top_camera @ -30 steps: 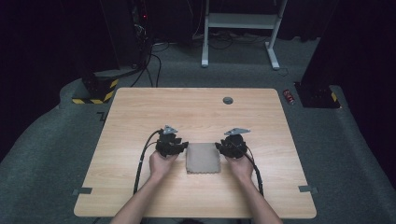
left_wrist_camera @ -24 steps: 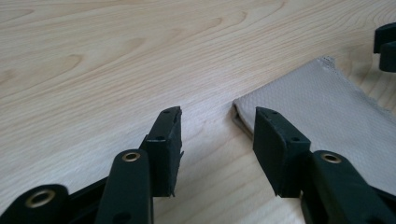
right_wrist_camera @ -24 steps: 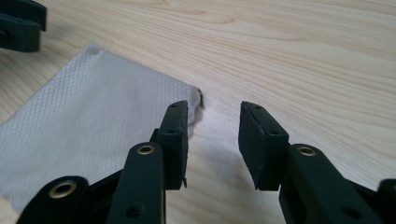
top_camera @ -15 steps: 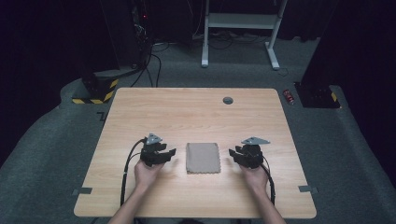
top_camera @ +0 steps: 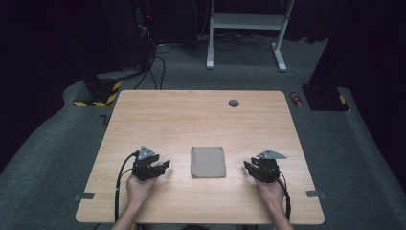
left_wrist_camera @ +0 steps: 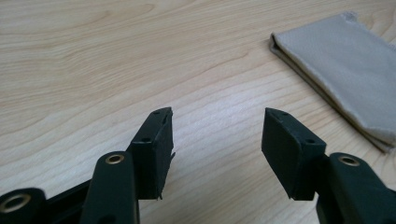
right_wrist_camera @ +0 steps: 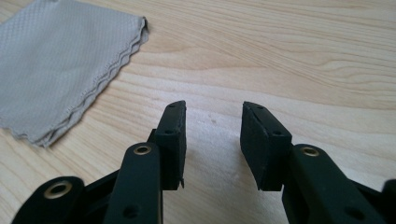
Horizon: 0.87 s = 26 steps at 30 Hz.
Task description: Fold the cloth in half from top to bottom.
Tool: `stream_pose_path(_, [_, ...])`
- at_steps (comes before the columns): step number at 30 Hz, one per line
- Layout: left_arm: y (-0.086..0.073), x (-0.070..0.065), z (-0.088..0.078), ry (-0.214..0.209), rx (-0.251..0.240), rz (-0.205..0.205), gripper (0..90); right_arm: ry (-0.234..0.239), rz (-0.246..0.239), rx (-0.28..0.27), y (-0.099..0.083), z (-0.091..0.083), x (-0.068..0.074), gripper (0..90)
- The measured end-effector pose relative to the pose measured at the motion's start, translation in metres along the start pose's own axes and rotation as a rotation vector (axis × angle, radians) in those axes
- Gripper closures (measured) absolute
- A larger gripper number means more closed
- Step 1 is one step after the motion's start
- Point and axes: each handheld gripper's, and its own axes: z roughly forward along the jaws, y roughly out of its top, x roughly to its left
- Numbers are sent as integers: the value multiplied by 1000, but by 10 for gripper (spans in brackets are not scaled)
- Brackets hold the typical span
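1. High view: our folded cloth (top_camera: 208, 162) lies flat on the bench (top_camera: 191, 120), between our grippers, touching neither.
2. Our left gripper (top_camera: 163, 166) sits just left of it; its jaws have just been opening, nothing between them.
3. Our right gripper (top_camera: 248, 167) has jaws spread, empty.

We see a light wooden counter (top_camera: 191, 120) on a grey carpeted floor (top_camera: 48, 143), with a small dark round cap (top_camera: 233, 103) set into it near its far edge, right of centre. Off its far left corner stands a black base with yellow-and-black hazard stripes (top_camera: 98, 93), and black cables (top_camera: 155, 72) trail across the floor beside it. Farther back we make out a white metal frame (top_camera: 246, 28). Past the counter's far right corner lies a small red object (top_camera: 297, 98), just beside a second dark base (top_camera: 323, 96).
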Motion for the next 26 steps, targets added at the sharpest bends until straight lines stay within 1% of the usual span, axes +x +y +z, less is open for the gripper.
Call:
stream_pose_path(2, [-3,2,-2,6,3,-4,436,-13,-8,-7,-2,-2,1,607])
stream_pose_path(4, [-6,2,-4,23,2,4,434,-29,-19,-8,-5,-4,2,607])
stream_pose_path(5, [-6,2,-4,23,2,4,434,-29,-19,-8,-5,-4,2,607])
stream_pose_path(7, [-11,3,-4,46,9,17,431,-44,-31,5,-10,-3,2,602])
stream_pose_path(8, [-13,3,-4,54,14,18,429,-48,-33,1,-11,-4,2,595])
stream_pose_path(9, [-16,4,-3,65,14,31,427,-54,-37,2,-11,-4,2,590])
stream_pose_path(10, [-16,4,-3,77,16,32,422,-56,-38,4,-12,-5,3,574])
stream_pose_path(12, [-16,4,-3,95,21,39,407,-64,-58,7,-12,-4,5,540])
stream_pose_path(13, [-16,4,-3,97,22,34,387,-74,-67,7,-12,-5,7,522])
stream_pose_path(14, [-16,4,-3,101,22,32,367,-75,-67,9,-12,-4,7,491])
stream_pose_path(15, [-16,4,-3,101,22,32,358,-64,-60,12,-12,-4,6,460])
stream_pose_path(16, [-16,3,-2,114,29,43,348,-63,-54,14,-12,-4,6,453])
stream_pose_path(17, [-16,2,-2,115,33,52,344,-65,-56,15,-12,-4,6,444])
stream_pose_path(19, [-16,2,-2,112,34,52,322,-67,-55,15,-12,-3,6,427])
stream_pose_path(26, [-16,2,-2,109,35,53,316,-66,-55,18,-12,-3,6,401])
